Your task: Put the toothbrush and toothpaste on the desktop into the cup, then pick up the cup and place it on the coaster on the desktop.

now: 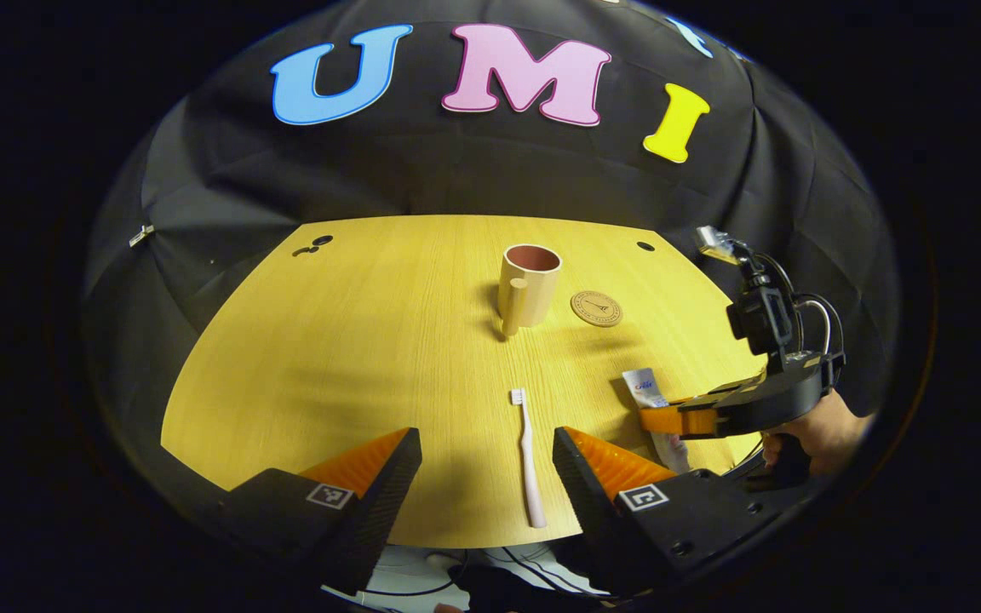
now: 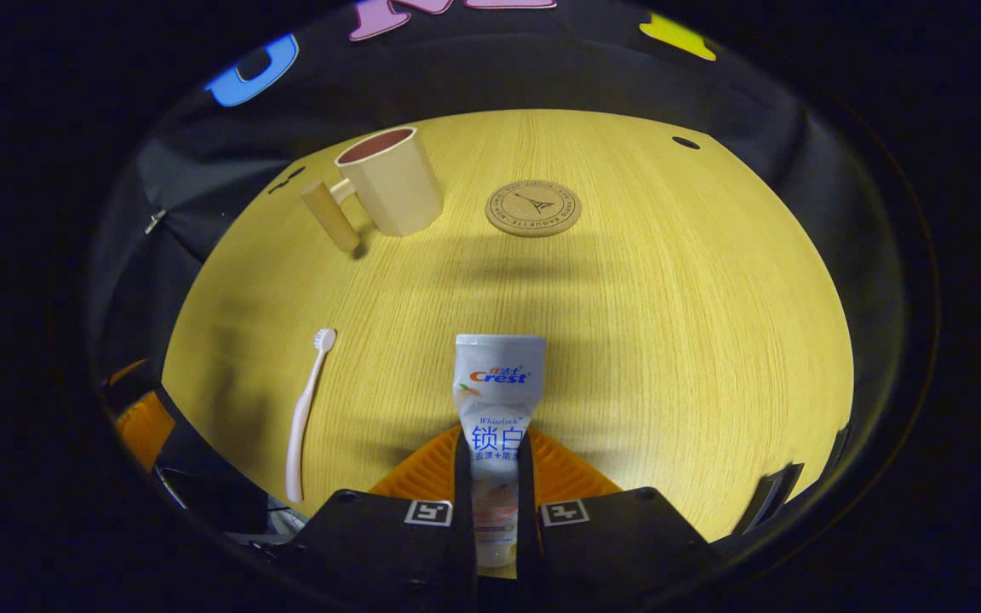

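A white toothpaste tube [image 2: 499, 383] points away from me, and my right gripper [image 2: 496, 447] is shut on its lower half. I cannot tell whether the tube rests on the wooden table [image 2: 678, 323] or hangs just above it. The left gripper view shows that right gripper [image 1: 669, 419] at the table's right with the tube [image 1: 647, 387] in its fingers. My left gripper [image 1: 486, 443] is open near the front edge, and the pale pink toothbrush [image 1: 530, 464] lies on the table between its fingers, closer to the right one. The beige cup [image 1: 530, 285] stands upright farther back, beside the round cork coaster [image 1: 596, 308].
The cup [image 2: 388, 183] has a peg-like handle on its near left side. The coaster [image 2: 533, 209] lies a little right of it. Small dark holes [image 1: 645, 246] mark the table's far corners. A hand [image 1: 823, 430] holds the right gripper. Cables hang below the front edge.
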Motion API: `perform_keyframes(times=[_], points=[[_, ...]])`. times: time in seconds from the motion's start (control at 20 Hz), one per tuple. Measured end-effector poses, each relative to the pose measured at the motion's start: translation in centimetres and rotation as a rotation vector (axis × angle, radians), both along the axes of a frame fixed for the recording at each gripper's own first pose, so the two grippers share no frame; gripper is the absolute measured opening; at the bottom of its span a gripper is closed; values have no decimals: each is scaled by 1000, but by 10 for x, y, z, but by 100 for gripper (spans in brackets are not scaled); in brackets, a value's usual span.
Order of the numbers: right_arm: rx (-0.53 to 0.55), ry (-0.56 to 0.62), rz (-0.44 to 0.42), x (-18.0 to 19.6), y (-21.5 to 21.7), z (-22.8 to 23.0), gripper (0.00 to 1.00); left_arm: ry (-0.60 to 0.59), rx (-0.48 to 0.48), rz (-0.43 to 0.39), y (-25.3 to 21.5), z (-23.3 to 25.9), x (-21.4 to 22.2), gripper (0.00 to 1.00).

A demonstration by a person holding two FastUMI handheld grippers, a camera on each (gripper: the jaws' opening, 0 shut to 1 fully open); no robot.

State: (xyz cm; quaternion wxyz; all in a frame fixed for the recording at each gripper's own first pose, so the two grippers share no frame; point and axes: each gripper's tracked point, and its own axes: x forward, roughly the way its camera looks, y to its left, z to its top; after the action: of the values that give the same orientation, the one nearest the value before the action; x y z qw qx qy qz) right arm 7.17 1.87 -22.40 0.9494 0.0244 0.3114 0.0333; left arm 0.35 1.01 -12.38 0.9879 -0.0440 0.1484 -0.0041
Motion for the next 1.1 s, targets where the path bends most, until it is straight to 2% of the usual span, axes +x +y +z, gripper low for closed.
perform_keyframes(times=[0.05, 0.15, 0.35, 0.65, 1.1], points=[[11, -33, 11, -2, -1, 9, 23, 1, 4, -1, -3, 1, 3, 91], [35, -83, 37, -8, 1, 24, 23, 8, 9, -5, -7, 0, 9, 86], [112, -146, 56, -24, -1, 55, 23, 51, 15, -12, -16, -12, 28, 87], [150, -198, 61, -38, -21, 86, 22, 153, 19, -12, -26, -41, 57, 91], [190, -194, 69, -36, -47, 91, 22, 272, 87, 25, -29, -71, 98, 91]])
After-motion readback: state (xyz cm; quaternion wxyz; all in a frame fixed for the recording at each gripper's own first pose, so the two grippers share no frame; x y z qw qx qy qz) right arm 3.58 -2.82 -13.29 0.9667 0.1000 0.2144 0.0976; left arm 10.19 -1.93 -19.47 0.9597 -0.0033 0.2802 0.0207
